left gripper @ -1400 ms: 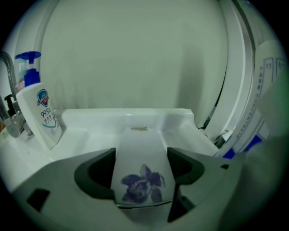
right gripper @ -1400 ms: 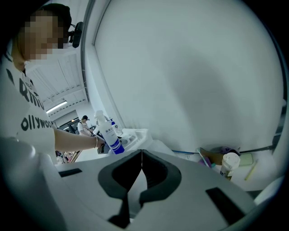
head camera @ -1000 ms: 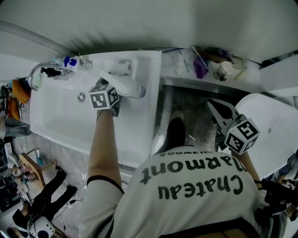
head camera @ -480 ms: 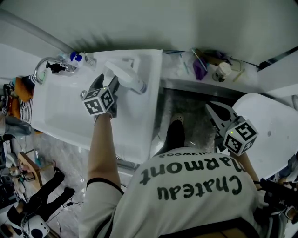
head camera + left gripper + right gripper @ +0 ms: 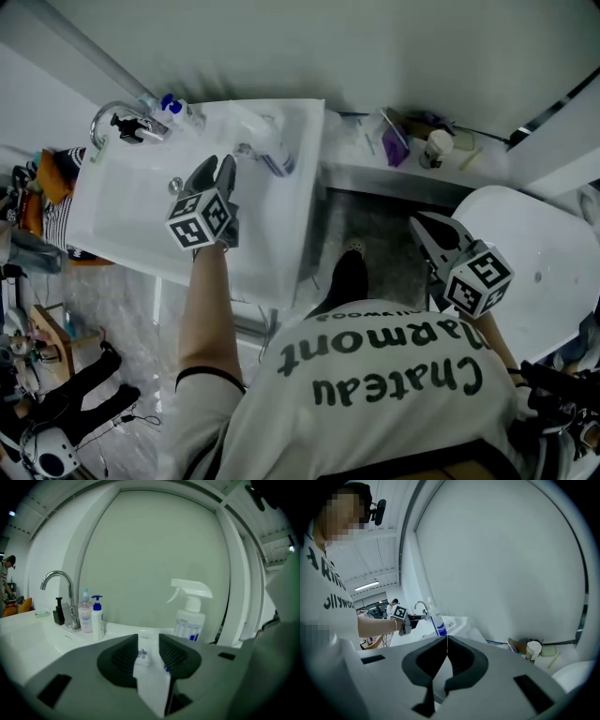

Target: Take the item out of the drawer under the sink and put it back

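Observation:
My left gripper (image 5: 217, 167) hovers over the white sink (image 5: 122, 206), pointing at its back rim. Its jaws have just been closing. In the left gripper view a small white box (image 5: 150, 677) with a purple mark stands between them, and the left gripper (image 5: 149, 641) has both pads against its sides. A white spray bottle (image 5: 267, 155) with a blue label stands upright on the back right rim, clear of the jaws, and the spray bottle (image 5: 190, 618) shows beyond the jaw tips. My right gripper (image 5: 417, 225) hangs over the dark floor beside the sink; the right gripper (image 5: 447, 639) is shut and empty.
A chrome faucet (image 5: 112, 117) and two pump bottles (image 5: 91, 616) stand at the sink's back left. A ledge (image 5: 352, 141) behind the floor gap carries small clutter (image 5: 412, 131). A white rounded fixture (image 5: 544, 253) fills the right side. My shoe (image 5: 352, 272) is on the floor between.
The left gripper has drawn back from the spray bottle, which stays standing on the rim. The right gripper has shifted only slightly.

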### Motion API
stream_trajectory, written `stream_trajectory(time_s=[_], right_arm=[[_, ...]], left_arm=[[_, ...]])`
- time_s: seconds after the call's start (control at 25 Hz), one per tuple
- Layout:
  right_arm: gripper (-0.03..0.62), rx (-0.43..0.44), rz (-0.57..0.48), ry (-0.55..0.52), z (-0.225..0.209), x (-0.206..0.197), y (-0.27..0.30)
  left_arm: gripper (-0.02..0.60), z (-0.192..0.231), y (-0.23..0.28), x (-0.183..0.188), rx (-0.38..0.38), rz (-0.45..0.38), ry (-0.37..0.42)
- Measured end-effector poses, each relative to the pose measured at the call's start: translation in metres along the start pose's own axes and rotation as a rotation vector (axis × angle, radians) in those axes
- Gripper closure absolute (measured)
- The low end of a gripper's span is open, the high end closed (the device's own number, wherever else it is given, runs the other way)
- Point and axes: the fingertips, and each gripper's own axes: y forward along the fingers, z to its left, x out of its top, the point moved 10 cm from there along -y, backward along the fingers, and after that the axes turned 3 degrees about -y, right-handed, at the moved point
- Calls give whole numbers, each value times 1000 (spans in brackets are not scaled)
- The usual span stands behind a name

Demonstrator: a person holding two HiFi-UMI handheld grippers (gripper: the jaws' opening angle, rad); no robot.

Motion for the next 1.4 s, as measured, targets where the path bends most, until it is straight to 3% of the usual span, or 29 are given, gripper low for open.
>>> stream_trajectory(time_s=[0.16,0.36,0.56,0.76,1.12,1.4], right_arm=[[582,18,-16,-8,17,-7,-20],[582,64,-20,-3,35,-11,-31],[582,112,-7,-12,51,-8,-25],[582,112,-8,-50,59,-4,-21],[583,120,-1,-75,72,-6,-14],[583,115,15,-97,78,-5,-11]], left_arm=[[522,-27,-39,2,-41,-53,2],[568,-58,-86,-6,-90,-68,-28],[572,-96,-130,-27,-221,-101,-105],[572,-127,-152,-47,-339,-66,-79],[572,-140,-168,-56,-408,-45,-60],[572,-131,-183,-62,-392,-44,-75]])
